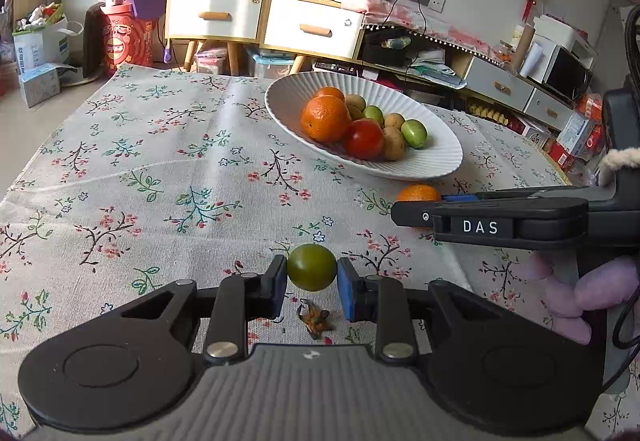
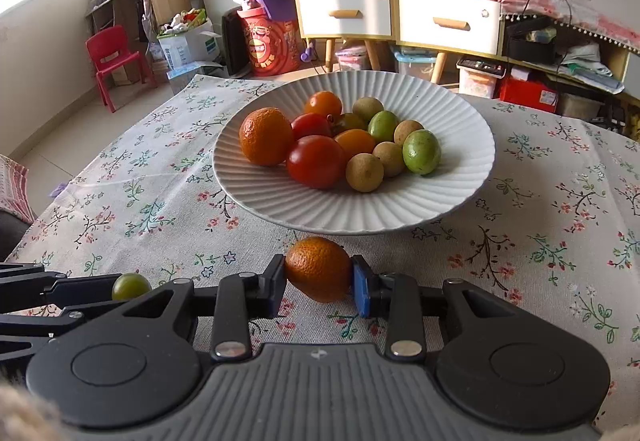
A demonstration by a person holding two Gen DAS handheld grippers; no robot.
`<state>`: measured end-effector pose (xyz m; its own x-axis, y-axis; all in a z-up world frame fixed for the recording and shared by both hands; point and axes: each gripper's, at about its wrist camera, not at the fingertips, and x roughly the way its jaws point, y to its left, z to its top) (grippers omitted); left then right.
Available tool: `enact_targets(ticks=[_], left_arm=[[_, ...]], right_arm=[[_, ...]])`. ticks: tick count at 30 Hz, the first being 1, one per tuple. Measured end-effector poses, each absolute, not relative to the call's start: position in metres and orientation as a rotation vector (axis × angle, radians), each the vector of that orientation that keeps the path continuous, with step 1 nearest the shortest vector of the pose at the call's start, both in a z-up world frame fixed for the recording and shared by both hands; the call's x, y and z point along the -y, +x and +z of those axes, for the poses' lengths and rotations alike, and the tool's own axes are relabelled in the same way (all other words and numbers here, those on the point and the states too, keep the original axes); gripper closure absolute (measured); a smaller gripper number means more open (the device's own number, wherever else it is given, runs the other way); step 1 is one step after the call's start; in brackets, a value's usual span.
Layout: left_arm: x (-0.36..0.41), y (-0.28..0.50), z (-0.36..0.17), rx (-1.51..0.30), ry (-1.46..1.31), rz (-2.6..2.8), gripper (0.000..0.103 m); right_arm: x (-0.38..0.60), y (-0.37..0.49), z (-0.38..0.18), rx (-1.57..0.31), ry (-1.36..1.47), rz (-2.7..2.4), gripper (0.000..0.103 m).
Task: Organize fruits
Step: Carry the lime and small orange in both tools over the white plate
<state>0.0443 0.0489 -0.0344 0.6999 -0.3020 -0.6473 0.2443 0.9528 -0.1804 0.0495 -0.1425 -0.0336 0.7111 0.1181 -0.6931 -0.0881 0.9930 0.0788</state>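
Floral-clothed desk (image 2: pixel 120 177), cluttered room behind. Left tongs (image 1: pixel 312 268) pinch a green fruit (image 1: pixel 312 267); right tongs (image 2: pixel 319 269) pinch an orange (image 2: pixel 319 269), both low over the cloth before the bowl (image 2: pixel 280 201), presumably bound for its sorted pile.

Woven floral cotton-look tablecloth (image 2: pixel 140 201): matt, coarse weave, creased. Ribbed white ceramic bowl (image 2: pixel 452 197): satin sheen, fluted. Small dimpled orange citrus (image 2: pixel 318 268): pitted, faintly glossy rind. Smooth round green tomato (image 1: pixel 312 267): waxy shine. Glossy red tomato (image 2: pixel 316 161) in bowl: taut, reflective skin. Black matt plastic right gripper (image 2: pixel 319 287): blue rubbery pads (image 2: pixel 362 291), bright metal pivot pins (image 2: pixel 406 348), ridged grey plastic body.
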Motion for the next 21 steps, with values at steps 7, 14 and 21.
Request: enact_targets(ticks=[7,14,21], left_arm=[[-0.041,0.05,-0.032,-0.73,-0.075,-0.311,0.075],[-0.025,0.056,-0.029,-0.723,-0.062,-0.325,0.075],[-0.007,0.067,-0.022,-0.709,-0.07,-0.342,0.075]], right_arm=[[0.154,0.034,-0.026,-0.771,0.046,0.127,0.072],[0.17,0.026,-0.016,-0.735,0.058,0.143,0.072],[0.181,0.031,-0.011,-0.692,0.088,0.153,0.072]])
